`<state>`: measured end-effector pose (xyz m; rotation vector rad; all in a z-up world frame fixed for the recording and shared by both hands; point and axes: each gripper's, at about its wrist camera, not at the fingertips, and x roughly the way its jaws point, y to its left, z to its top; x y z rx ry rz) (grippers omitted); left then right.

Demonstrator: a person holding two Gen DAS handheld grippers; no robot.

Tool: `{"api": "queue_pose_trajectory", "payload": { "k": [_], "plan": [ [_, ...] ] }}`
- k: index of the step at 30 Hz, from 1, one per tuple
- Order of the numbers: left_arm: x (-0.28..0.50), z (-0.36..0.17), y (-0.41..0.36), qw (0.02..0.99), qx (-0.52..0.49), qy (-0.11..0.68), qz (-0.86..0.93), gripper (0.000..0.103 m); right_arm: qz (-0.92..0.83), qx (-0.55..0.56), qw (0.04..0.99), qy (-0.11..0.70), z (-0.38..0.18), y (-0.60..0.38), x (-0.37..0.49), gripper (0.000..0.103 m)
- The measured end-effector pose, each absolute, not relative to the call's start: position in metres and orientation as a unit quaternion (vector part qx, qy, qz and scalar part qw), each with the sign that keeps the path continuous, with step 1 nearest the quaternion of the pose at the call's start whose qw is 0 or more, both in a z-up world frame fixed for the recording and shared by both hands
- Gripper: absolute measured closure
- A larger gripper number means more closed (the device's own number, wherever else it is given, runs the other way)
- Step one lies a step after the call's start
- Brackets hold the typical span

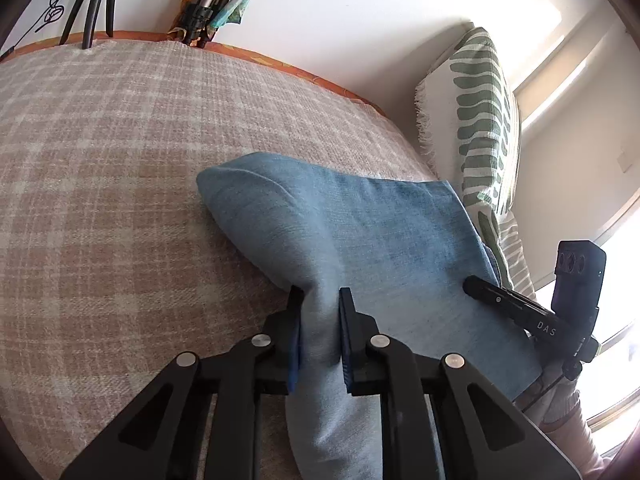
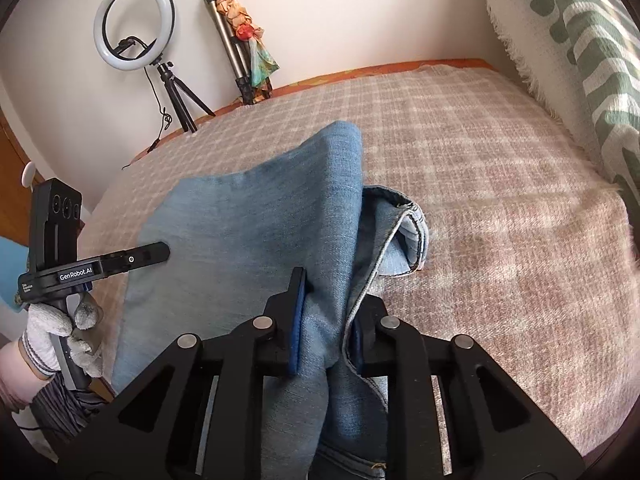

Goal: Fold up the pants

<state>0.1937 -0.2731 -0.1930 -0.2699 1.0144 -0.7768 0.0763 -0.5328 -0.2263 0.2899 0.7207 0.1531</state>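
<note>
The jeans [image 1: 360, 232] are held lifted over the plaid blanket [image 1: 120, 160], bunched denim being clamped between the jaws of both the left tongs [image 1: 322, 320] and the right tongs [image 2: 330, 312]. Beyond the right tongs a hemmed end [image 2: 408, 232] is left dangling; it could be trapped crooked under the fold if lowered unevenly.

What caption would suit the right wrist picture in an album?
Right gripper pinching bunched blue jeans above a plaid blanket, left gripper alongside, ring light behind.
</note>
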Motion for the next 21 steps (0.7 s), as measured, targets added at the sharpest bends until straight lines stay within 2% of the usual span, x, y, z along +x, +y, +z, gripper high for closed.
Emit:
{"api": "queue_pose_trajectory", "payload": {
  "k": [11, 21],
  "plan": [
    [0.183, -0.153, -0.278, 0.812, -0.093, 0.428, -0.386, 0.092, 0.083, 0.140, 0.934, 0.318, -0.191, -0.519, 0.069, 0.087],
    [0.210, -0.107, -0.300, 0.828, -0.062, 0.392, -0.396, 0.092, 0.070, 0.123, 0.948, 0.286, -0.150, -0.530, 0.100, 0.089]
  ]
}}
